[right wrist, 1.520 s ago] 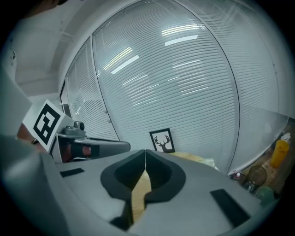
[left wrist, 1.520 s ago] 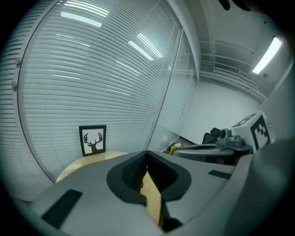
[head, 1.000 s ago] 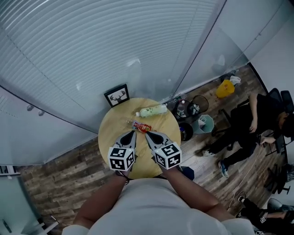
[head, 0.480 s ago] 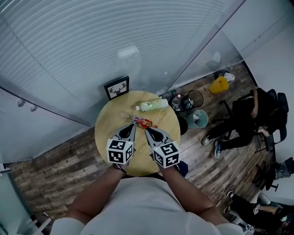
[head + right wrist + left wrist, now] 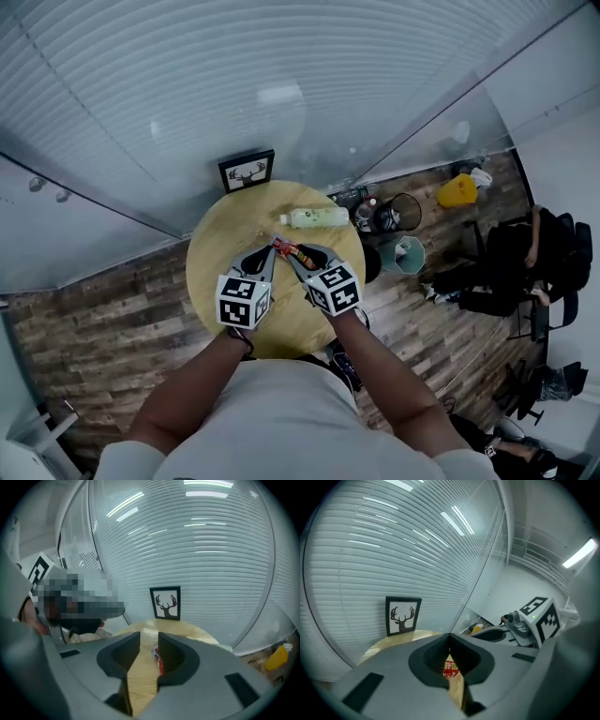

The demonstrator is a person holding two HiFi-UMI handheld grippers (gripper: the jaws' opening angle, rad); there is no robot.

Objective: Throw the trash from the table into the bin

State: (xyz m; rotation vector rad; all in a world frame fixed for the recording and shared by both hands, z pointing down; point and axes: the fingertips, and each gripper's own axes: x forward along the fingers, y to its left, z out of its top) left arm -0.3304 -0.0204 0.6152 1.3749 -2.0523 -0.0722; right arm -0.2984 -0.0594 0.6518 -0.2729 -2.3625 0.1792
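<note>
Standing at the very start, judging by the round wooden surface (image 5: pixel 211 272): seeing nothing cleared off it yet. Aiming in the end for the floor just off its right edge, at either the black mesh bin (image 5: pixel 405 211) or the pale bin (image 5: pixel 409 255) beside it, not being able to tell which. Hovering the left claw (image 5: pixel 267 255) over the middle of the surface, tips pressed together on nothing. Pointing the right claw (image 5: pixel 302 259) alongside, having just been opening its jaws to a narrow gap, showing the red wrapper (image 5: pixel 289 250) in that gap against one jaw but not pinching it. Leaving the green bottle (image 5: pixel 317 217) lying on its side near the far edge, untouched. Judging the wrapper, lying near the middle just ahead of both claws, to be the first target. Needing after that a grip, a carry and a drop, then the same for the bottle.
</note>
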